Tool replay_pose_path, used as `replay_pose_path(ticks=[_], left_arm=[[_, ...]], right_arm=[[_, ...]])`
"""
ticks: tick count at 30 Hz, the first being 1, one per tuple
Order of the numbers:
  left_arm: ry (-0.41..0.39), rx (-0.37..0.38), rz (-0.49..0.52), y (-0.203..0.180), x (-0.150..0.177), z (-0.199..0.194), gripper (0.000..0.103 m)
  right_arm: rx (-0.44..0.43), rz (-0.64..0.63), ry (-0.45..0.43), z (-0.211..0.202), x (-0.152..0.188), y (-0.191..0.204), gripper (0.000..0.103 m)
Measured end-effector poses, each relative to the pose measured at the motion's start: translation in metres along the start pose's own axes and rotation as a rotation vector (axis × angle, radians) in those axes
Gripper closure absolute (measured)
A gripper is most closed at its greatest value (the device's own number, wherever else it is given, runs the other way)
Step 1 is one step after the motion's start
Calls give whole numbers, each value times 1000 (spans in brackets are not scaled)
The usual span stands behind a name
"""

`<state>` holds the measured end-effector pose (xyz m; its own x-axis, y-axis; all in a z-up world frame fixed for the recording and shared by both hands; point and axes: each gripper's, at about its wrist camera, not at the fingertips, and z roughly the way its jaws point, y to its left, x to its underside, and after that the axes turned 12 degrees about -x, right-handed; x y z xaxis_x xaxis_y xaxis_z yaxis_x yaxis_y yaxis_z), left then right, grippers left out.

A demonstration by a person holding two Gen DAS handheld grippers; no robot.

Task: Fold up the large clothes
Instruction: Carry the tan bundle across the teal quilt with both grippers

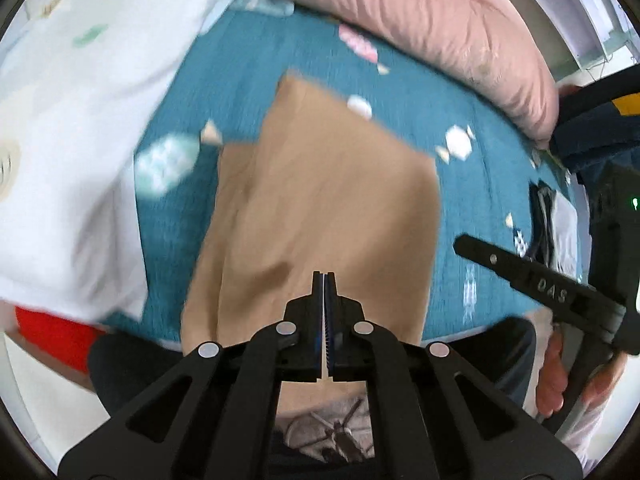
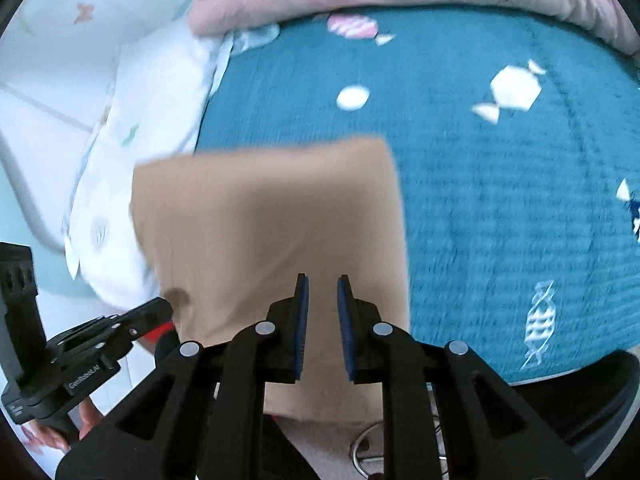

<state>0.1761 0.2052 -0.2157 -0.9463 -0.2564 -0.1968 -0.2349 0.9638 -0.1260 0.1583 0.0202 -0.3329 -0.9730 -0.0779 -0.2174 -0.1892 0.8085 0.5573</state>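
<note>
A tan garment lies folded on the teal bedspread, its near end hanging over the bed edge toward me. My left gripper is shut, its tips over the garment's near part; I cannot tell whether it pinches cloth. In the right wrist view the garment is a tan rectangle. My right gripper is open above its near edge, nothing between the pads. The left gripper shows at the garment's left edge. The right gripper shows at right in the left wrist view.
A pink quilt lies along the bed's far side. A white patterned pillow lies at left, also in the right wrist view. The bedspread has candy prints. Something red sits at lower left.
</note>
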Motion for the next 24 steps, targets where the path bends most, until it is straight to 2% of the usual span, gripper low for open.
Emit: replay_pose_path(ticks=[4,6,7,10,11,12,13,15,18,24], left_arm=[[14,24,-37,6,-49,21,100],[73,56,-112,27,-70,53,100],[98,42,-144,37,-76,67,100],[142,-103,-200,66,-84,107,101],[171,-184,-231,78,-83,123,101],[218,-316,-242,88,-81,141,103],[265,-379,-246,98,-75,162,103],[239,-309,-281,109,-68,167,103],[205,-203,-312,118,-66,142,102],[55,-136,-263,102,-81,69,102]], right_arm=[[10,22,-22,-10,-30,-20,89],[6,35,-13,6,-39,-20,89],[22,41,7,21,-44,-21,89],[28,36,34,48,-53,-26,91],[55,32,38,56,-54,-26,91],[119,30,40,66,-56,-27,91],[166,21,43,75,-58,-29,91],[205,-6,46,91,-57,-30,90],[208,-65,51,90,-58,-23,90],[92,-5,14,53,-63,-25,90]])
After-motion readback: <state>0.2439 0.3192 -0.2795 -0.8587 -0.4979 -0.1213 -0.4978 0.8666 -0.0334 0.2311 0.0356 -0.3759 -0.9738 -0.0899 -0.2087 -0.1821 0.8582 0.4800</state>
